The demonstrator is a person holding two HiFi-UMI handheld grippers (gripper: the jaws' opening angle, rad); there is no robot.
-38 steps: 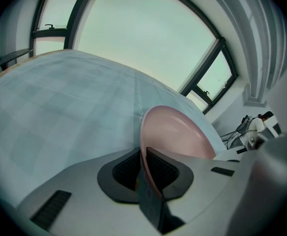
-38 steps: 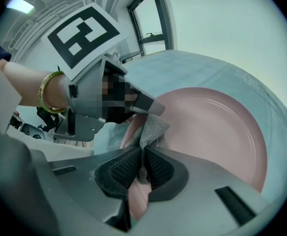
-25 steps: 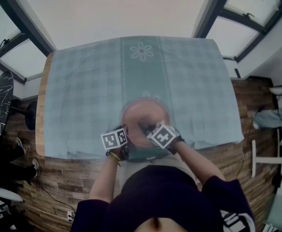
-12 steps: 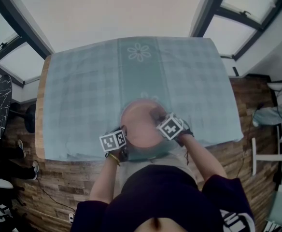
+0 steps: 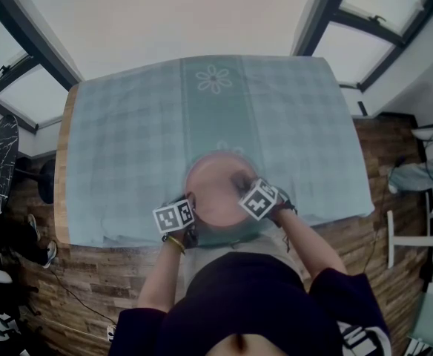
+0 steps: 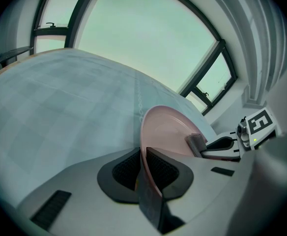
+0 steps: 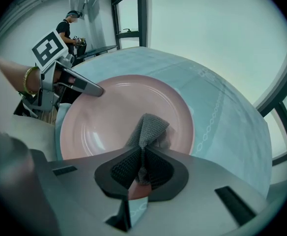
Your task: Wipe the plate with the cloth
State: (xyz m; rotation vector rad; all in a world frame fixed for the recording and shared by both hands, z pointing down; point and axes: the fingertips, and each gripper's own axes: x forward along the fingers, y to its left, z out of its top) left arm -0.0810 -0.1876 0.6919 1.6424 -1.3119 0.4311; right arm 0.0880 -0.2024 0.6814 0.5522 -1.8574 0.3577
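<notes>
left gripper [image 6: 142,167]: clenched on plate [image 7: 109,117] rim, 8 o'clock | right gripper [image 7: 141,170]: grasping cloth [image 7: 148,128], cloth on plate face, 3 o'clock | plate: table [image 5: 127,124] near edge, 6 o'clock

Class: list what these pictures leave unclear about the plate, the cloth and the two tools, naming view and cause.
- Whether the cloth presses on the plate: right gripper view, the cloth's own folds cover the contact.
- The cloth, head view: too small to tell from the right tool's tips.
- Parts of the plate's near rim, head view: behind the left tool and right tool.
- What the person at the back holds, right gripper view: too small.
</notes>
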